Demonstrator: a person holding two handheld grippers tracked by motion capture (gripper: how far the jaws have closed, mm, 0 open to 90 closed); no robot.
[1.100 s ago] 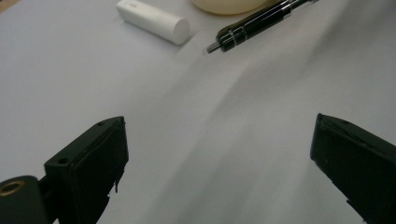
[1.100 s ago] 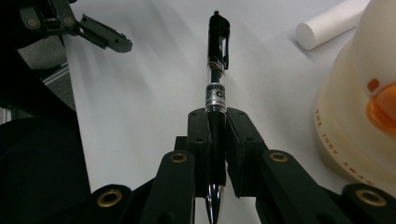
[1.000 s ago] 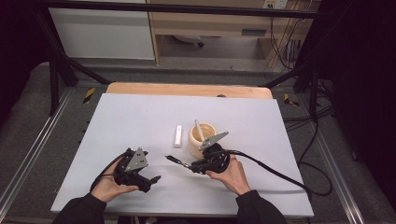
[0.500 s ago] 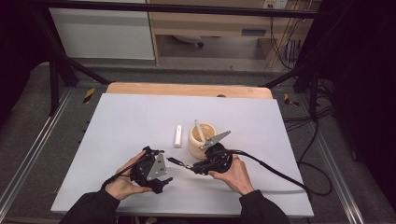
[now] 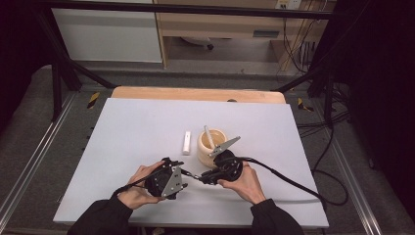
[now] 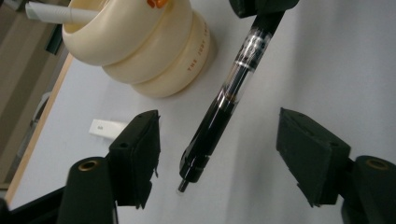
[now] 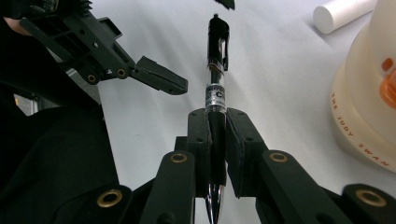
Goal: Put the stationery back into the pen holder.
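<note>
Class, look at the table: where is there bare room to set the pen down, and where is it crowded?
Bare: the table left of the white stick, and right of the cream holder. Crowded: between the left gripper and right gripper.

The table (image 5: 147, 127) is evenly and brightly lit from above, while the surroundings are left dark. Soft shadows are cast. Nearby jaws are blurred in both gripper views.

To the right of my right gripper (image 7: 217, 154), the cream cup (image 7: 369, 93) bears red lettering reading "THE JUDY SWAN". Beyond my left gripper (image 6: 219, 158) I read only "THE JUD". The pen (image 7: 215, 93) label is illegible.
</note>
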